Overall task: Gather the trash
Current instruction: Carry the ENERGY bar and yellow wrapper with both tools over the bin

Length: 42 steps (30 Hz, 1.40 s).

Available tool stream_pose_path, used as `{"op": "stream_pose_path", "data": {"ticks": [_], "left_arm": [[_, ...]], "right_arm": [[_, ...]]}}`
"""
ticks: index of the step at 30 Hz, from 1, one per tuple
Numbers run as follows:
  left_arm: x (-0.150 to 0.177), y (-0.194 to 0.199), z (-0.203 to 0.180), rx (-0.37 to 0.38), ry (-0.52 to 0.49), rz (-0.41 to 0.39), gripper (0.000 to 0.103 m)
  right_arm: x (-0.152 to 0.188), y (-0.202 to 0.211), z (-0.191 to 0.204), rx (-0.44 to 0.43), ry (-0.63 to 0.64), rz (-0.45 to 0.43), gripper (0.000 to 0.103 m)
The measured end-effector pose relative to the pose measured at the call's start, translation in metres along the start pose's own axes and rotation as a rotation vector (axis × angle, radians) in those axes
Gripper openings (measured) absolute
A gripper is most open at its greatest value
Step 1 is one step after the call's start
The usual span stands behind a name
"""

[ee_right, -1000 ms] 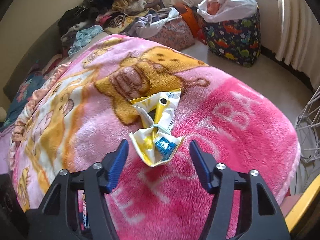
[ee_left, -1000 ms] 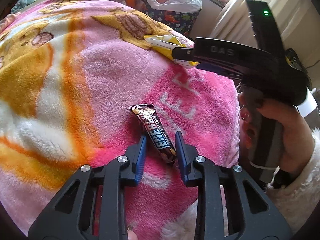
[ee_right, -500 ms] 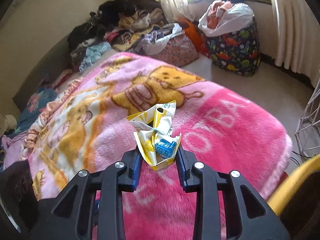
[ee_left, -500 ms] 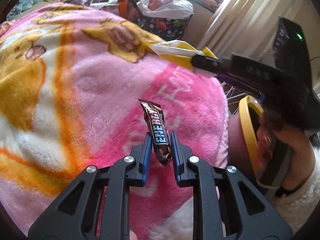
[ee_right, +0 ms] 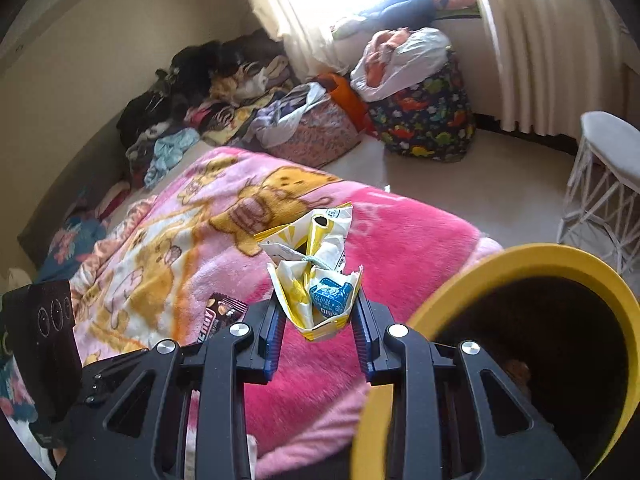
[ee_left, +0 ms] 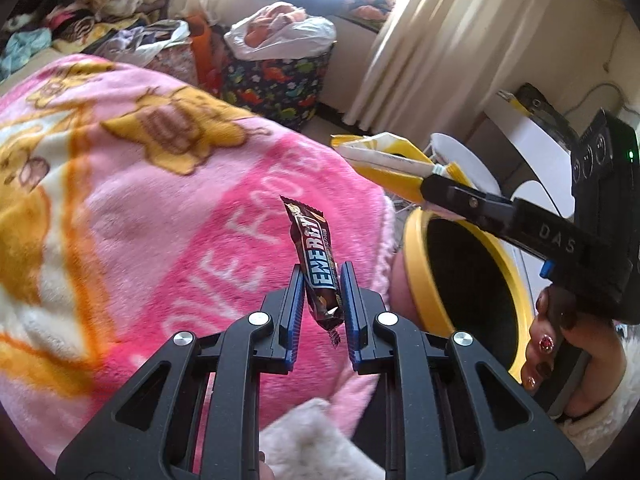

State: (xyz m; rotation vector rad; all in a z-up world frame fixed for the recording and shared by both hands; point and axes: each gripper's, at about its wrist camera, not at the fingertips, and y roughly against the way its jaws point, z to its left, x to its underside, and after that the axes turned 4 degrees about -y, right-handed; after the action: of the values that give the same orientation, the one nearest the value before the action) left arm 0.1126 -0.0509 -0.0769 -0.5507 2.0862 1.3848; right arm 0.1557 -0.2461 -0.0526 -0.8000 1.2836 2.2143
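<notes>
My left gripper is shut on a brown Energy bar wrapper and holds it upright above the pink blanket. My right gripper is shut on a crumpled yellow-and-white wrapper, lifted off the blanket. That wrapper also shows in the left wrist view, just above a yellow-rimmed bin. The bin sits at the bed's right edge, dark inside. The bar wrapper shows in the right wrist view too.
A dinosaur-print bag stuffed with clothes stands on the floor by the curtain. Piles of clothes line the far wall. A white wire stool stands right of the bed. A white table is behind the bin.
Both grippers closed on their wrappers, lifted them off the blanket and moved right toward the yellow bin, which has come into view.
</notes>
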Motion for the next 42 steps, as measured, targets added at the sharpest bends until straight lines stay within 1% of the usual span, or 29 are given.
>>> {"op": "stream_pose_path", "data": {"ticks": [11, 21, 25, 42], "left_arm": [[-0.005, -0.004, -0.042, 0.037, -0.085, -0.008, 0.013], [-0.009, -0.011, -0.072, 0.061, -0.152, -0.004, 0.013], [-0.010, -0.016, -0.081, 0.072, -0.172, -0.001, 0.013], [-0.008, -0.044, -0.127, 0.129, -0.270, 0.037, 0.013]], "right_arm": [[0.023, 0.047, -0.044, 0.070, -0.092, -0.054, 0.029], [0.038, 0.071, -0.077, 0.118, -0.154, -0.081, 0.029], [0.044, 0.078, -0.090, 0.139, -0.174, -0.085, 0.027], [0.055, 0.110, -0.120, 0.204, -0.224, -0.129, 0.027]]}}
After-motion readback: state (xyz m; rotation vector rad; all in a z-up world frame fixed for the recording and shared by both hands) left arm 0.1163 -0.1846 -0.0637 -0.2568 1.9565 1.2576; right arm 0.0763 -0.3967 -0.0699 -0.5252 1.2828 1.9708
